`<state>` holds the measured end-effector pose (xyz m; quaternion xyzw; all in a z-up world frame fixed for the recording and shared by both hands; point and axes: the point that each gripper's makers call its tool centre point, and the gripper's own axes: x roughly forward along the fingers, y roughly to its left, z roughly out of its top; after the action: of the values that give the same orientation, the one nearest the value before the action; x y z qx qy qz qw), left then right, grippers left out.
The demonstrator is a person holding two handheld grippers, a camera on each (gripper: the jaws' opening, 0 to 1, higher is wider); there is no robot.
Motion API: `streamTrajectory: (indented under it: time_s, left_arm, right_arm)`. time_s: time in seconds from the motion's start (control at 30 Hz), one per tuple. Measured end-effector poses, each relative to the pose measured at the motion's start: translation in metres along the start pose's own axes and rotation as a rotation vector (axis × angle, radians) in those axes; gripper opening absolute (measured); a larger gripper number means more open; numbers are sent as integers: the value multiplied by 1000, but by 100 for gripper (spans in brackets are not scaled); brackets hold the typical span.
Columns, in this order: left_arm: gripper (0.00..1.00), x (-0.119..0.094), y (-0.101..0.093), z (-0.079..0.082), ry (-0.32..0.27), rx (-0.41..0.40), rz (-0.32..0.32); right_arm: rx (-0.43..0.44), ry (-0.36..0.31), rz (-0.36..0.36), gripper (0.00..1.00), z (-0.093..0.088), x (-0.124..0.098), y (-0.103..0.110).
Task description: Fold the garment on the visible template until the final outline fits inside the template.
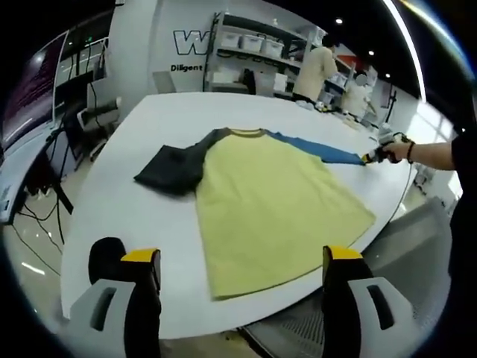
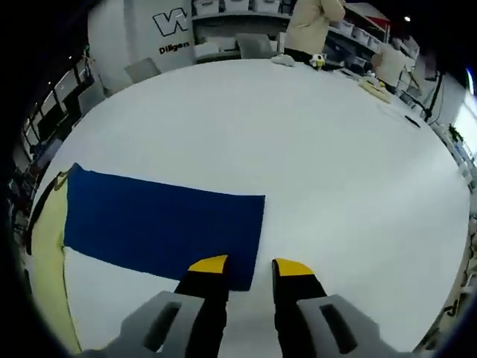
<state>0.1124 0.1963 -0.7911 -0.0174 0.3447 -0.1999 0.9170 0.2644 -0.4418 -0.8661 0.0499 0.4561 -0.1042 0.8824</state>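
Observation:
A shirt with a yellow body [image 1: 276, 209] lies flat on the white round table [image 1: 141, 216]. Its dark grey sleeve [image 1: 175, 168] points left and its blue sleeve [image 1: 320, 151] stretches right. My left gripper [image 1: 241, 257] hovers wide open over the table's near edge, short of the hem. In the left gripper view the right gripper [image 1: 373, 156], held in a hand, sits at the blue cuff. In the right gripper view the right gripper [image 2: 250, 267] stands open, a gap between its jaws, at the cuff corner of the blue sleeve [image 2: 164, 224], which lies flat.
Two people [image 1: 317, 71] stand at shelves [image 1: 253, 45] beyond the far edge. Small items [image 2: 373, 86] lie on the table's far right. Monitors and cables [image 1: 45, 171] crowd the left side. The holder's arm [image 1: 440, 153] reaches in from the right.

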Motion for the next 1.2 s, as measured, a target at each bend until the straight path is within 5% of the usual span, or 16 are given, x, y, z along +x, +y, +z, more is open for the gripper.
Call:
streamTrajectory:
  time_s: [0.43,0.83,1.2]
  left_arm:
    - [84,-5,3,0,-9,-3,5]
    - [89,-7,0,-4,20,40,-12]
    - [99,-2,-4,-4,30,46,-30]
  right_arm:
    - [-17,-10,-17,0,5,6,4]
    - [22,5,-31,0,9,5,7]
    - [65,-41,-16,0,24,-19,19]
